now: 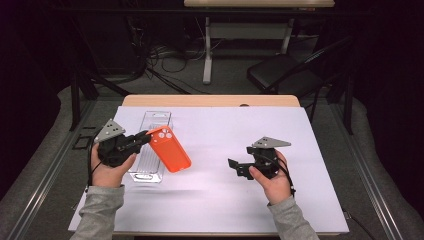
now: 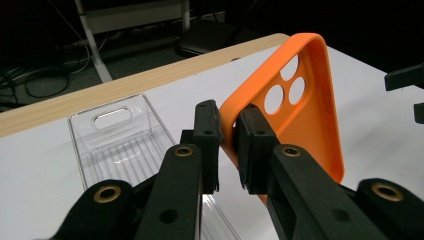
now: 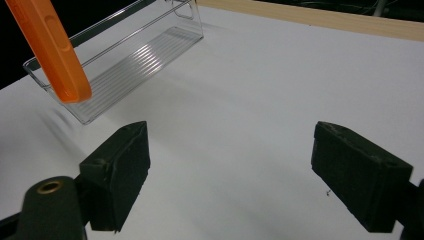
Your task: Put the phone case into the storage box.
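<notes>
My left gripper [image 1: 144,137] is shut on the edge of an orange phone case [image 1: 170,148], which it holds in the air beside a clear plastic bin [image 1: 150,145]. In the left gripper view the case [image 2: 300,115] stands tilted between the jaws of this gripper [image 2: 227,145], its camera holes facing me, with the bin [image 2: 120,145] to the left. My right gripper [image 1: 234,166] hovers open over the white table sheet [image 1: 225,135] at the right, with nothing between its jaws. From the right gripper view [image 3: 225,175] the case [image 3: 50,45] hangs at the upper left in front of the bin [image 3: 130,55].
The white sheet covers a wooden table [image 1: 210,100]. A black chair [image 1: 285,72] and a second table's legs [image 1: 207,50] stand beyond the far edge, with cables on the floor.
</notes>
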